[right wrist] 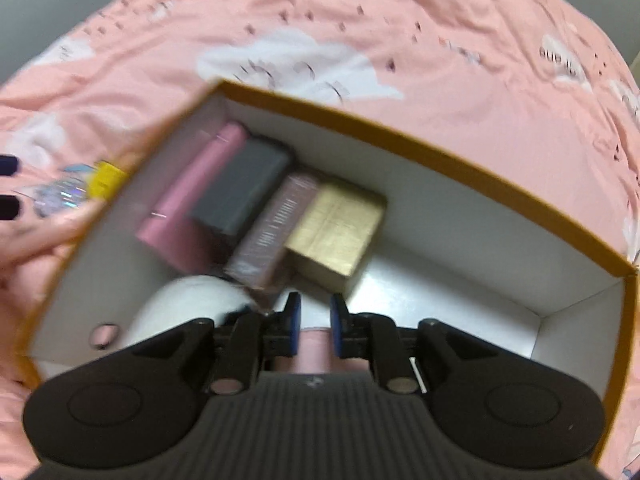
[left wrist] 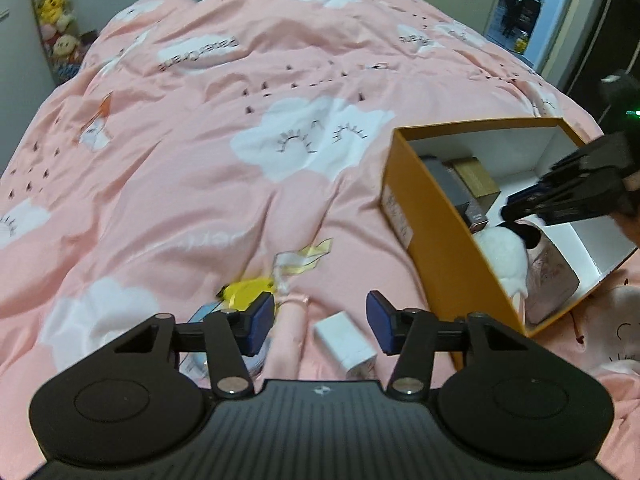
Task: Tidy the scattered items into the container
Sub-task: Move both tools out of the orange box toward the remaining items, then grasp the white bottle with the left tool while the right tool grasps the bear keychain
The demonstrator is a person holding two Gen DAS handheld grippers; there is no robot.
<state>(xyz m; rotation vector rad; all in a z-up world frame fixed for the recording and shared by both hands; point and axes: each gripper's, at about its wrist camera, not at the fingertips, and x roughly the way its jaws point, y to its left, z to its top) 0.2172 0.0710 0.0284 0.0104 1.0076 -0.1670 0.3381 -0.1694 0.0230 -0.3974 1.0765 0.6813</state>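
Two hand-held tongs at work over a pink bedspread [left wrist: 192,168] and an orange cardboard box [left wrist: 440,264].

Left tongs [left wrist: 321,322]: jaws spread, nothing pinched, poised above a small white box [left wrist: 344,342] that lies on the bedspread between the blue pads; a yellow packet [left wrist: 244,292] with clear wrapping lies just beside the left pad. Right tongs [right wrist: 313,328]: jaws slightly parted above a pink item [right wrist: 314,350] inside the orange cardboard box; whether the pads touch it cannot be told. Within the box, a pink case [right wrist: 188,188], a grey box [right wrist: 244,188], a mauve box [right wrist: 272,228] and a gold box [right wrist: 336,228] lie side by side, with a white plush toy [right wrist: 188,304] near them.
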